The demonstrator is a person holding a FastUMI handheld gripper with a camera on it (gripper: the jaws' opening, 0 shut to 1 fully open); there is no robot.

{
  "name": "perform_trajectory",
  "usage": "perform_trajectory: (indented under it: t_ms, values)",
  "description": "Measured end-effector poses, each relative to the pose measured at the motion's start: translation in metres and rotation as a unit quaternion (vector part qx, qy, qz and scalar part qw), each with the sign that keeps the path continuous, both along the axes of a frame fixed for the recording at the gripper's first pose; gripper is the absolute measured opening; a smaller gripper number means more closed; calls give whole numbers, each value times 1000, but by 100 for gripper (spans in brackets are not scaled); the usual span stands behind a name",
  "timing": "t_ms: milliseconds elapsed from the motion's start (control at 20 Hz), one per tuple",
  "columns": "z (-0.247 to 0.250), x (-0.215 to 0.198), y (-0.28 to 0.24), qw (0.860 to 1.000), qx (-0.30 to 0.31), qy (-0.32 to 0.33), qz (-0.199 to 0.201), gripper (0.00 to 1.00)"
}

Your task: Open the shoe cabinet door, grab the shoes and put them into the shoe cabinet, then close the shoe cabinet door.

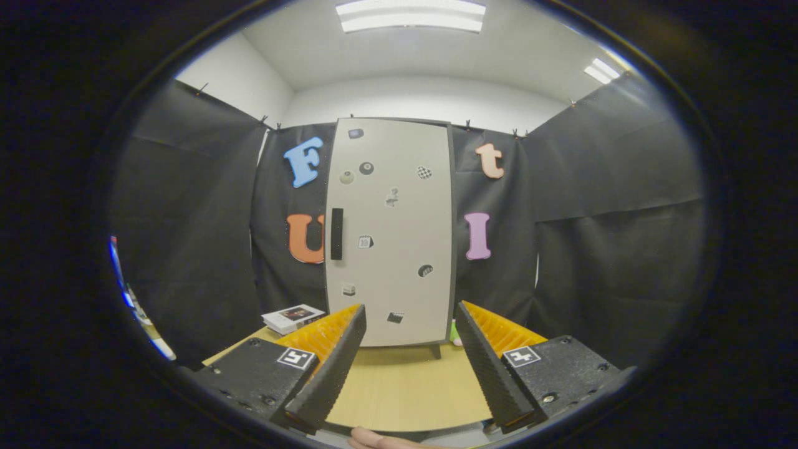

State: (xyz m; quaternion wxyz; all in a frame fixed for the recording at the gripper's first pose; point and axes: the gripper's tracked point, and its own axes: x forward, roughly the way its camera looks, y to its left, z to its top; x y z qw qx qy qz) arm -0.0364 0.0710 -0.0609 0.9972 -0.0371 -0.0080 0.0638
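ridged gripper (410, 312) agape, flat cabinet door (391, 231) beyond

I have the gripper (411, 318) fingers spread wide with nothing between them, and bare table (399, 386) ahead gives a straight run to the shoe cabinet (399, 249). Its door is closed, black handle (336, 234) ahead-left. A stack of books (293, 318) sits beyond the left finger, beside the cabinet.
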Motion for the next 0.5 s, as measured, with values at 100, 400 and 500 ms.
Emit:
perform_trajectory:
  t_ms: [100, 400, 500]
  values:
    - [2, -1, 2, 1000, -1, -6, 4, 95]
    - [4, -3, 3, 1000, -3, -12, 7, 95]
    - [3, -3, 4, 1000, -2, -11, 11, 95]
